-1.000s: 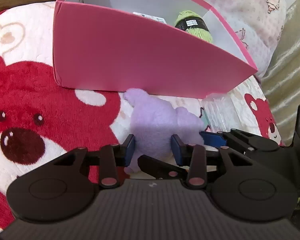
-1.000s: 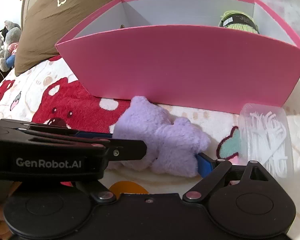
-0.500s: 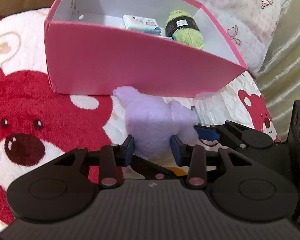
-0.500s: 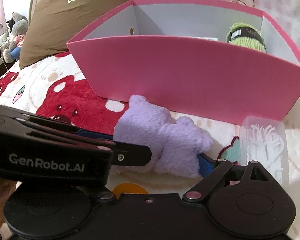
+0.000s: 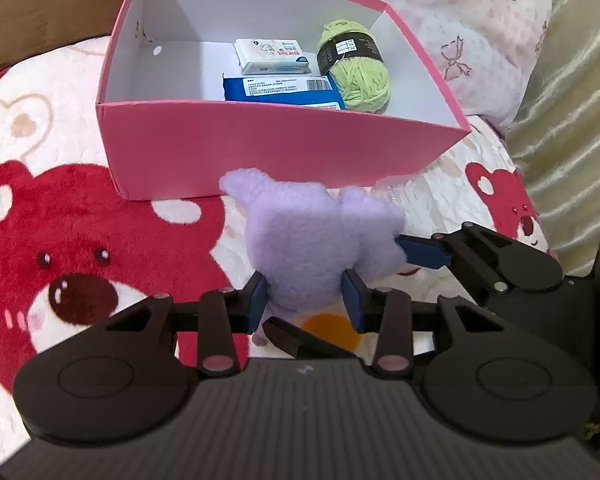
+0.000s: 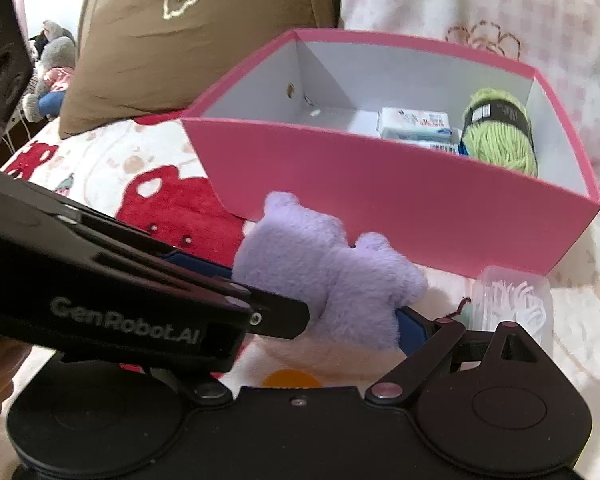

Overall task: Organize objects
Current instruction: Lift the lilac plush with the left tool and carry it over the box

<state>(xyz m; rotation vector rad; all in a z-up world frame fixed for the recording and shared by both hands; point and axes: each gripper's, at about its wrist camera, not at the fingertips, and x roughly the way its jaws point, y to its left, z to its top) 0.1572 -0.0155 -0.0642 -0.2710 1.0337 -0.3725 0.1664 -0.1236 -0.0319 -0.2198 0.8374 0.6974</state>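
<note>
Left wrist view: the purple plush toy [image 5: 316, 240] is pinched between the blue pads of the left gripper [image 5: 306, 300], whose jaws are closed narrowly on its lower part. At about three o'clock of the toy, a blue pad of the right gripper [image 5: 424, 252] is pressed against its side. The toy is held off the bear-print blanket [image 5: 60, 240], just in front of the pink box [image 5: 260, 152], which lies at twelve o'clock. Inside the box, a green yarn ball [image 5: 360, 76] is seen at the right, with a white tissue pack [image 5: 272, 54] and a blue packet [image 5: 280, 90] beside it.

From the right wrist view, the toy is seen squeezed between the right gripper's [image 6: 320, 320] one visible blue pad and the left gripper's black finger, which crosses in from nine o'clock; the right gripper's other finger is hidden behind it. A clear plastic container [image 6: 512, 304] of white picks rests on the blanket at three o'clock of the toy, near the box wall. A brown pillow [image 6: 180, 40] is propped at eleven o'clock.
</note>
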